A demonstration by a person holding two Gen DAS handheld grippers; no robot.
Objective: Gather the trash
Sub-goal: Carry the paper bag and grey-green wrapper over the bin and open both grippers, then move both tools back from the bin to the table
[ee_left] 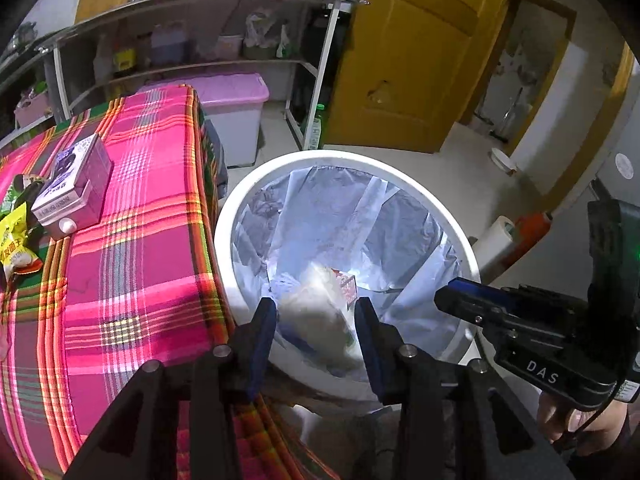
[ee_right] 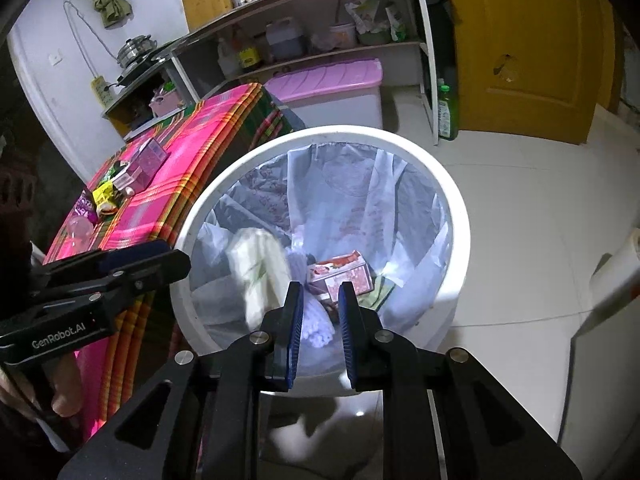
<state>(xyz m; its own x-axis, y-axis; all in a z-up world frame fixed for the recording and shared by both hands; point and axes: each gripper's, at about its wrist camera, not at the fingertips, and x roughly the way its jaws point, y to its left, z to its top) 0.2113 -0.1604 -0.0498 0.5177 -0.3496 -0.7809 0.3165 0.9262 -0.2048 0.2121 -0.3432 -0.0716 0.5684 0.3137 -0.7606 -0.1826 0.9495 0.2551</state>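
Observation:
A white round trash bin (ee_left: pixel 400 178) (ee_right: pixel 240 168) with a clear liner stands on the floor beside the table. Both grippers hover over its near rim. My left gripper (ee_left: pixel 316 304) is open; a blurred pale wrapper (ee_left: pixel 320 308) (ee_right: pixel 260 268) is between and below its fingers, inside the bin and moving. My right gripper (ee_right: pixel 320 292) is open and empty over the bin. A red-and-white carton (ee_right: pixel 340 272) and other trash lie at the bottom. On the pink plaid tablecloth (ee_left: pixel 140 240) remain a silver box (ee_left: pixel 76 188) and a yellow snack packet (ee_left: pixel 14 236).
A pink-lidded storage bin (ee_left: pixel 236 96), metal shelves with bottles (ee_left: pixel 200 40) and a yellow door (ee_left: pixel 420 60) stand behind. A paper roll (ee_left: pixel 496 240) lies on the floor right of the bin. A clear cup (ee_right: pixel 80 232) sits on the table.

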